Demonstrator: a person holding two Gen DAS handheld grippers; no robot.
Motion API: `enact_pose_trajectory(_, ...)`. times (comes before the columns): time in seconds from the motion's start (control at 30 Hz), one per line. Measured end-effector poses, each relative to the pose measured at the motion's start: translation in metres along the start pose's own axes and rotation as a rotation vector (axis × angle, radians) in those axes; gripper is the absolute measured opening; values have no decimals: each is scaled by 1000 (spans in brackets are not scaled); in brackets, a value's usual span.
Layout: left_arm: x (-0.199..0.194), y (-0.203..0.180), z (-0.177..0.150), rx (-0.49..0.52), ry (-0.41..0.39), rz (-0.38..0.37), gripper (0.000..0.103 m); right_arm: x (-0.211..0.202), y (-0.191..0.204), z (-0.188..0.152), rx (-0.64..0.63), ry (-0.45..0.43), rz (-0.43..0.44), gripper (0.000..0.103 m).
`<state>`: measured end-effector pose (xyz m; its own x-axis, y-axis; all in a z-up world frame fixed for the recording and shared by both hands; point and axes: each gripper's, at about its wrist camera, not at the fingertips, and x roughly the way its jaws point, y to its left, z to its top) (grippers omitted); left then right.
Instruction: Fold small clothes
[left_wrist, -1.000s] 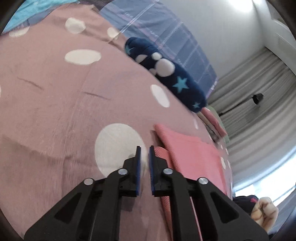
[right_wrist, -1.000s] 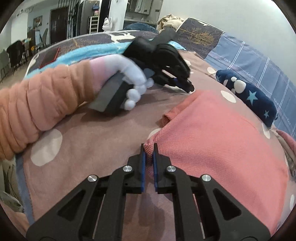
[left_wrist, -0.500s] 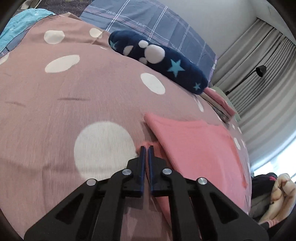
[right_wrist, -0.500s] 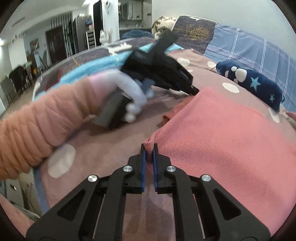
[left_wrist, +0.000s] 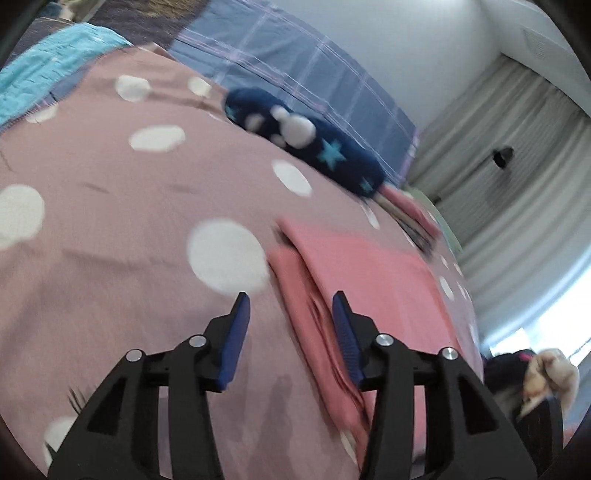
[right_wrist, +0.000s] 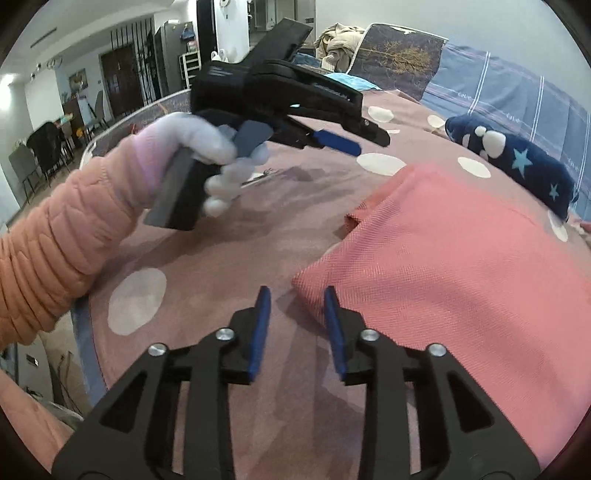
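A home bedroom opening onto a living area: bed (left_wrist: 110, 229) under a mauve polka-dot cover, plaid pillow (left_wrist: 303, 74), star-print navy cushion (right_wrist: 517, 162), grey pleated curtains (left_wrist: 517, 155) by a bright window, dining chairs (right_wrist: 48, 155) and a dark door (right_wrist: 118, 81) beyond.

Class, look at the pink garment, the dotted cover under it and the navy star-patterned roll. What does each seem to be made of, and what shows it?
Pink garment: looks like a knit or piqué cotton, matt; a fine grid texture shows.
Dotted cover: seems a smooth woven sheet, matt, with shallow creases and printed white dots.
Navy star-patterned roll: probably plush fleece; its outline looks soft and thick.
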<state>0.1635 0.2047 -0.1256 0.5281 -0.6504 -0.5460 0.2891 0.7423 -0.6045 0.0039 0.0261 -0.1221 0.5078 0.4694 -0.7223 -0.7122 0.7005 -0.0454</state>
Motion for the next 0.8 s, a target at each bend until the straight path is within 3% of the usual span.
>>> enact_pose_trajectory(0.07,8,-5,-7,11,37,-13,57,1,0,-2,-14,13,-42,37)
enact_pose_trajectory(0.17,27,-9,-13,14,87,-24,58,6,3,-2,-62,48,-163,39)
enact_pose_trajectory(0.27,39,-15,-10,9,91,-67,64,9,6,-1,-93,66,-236,45)
enact_pose_trajectory(0.8,62,-21,1,-13,105,-108,65,18,2,-1,-47,72,-232,52)
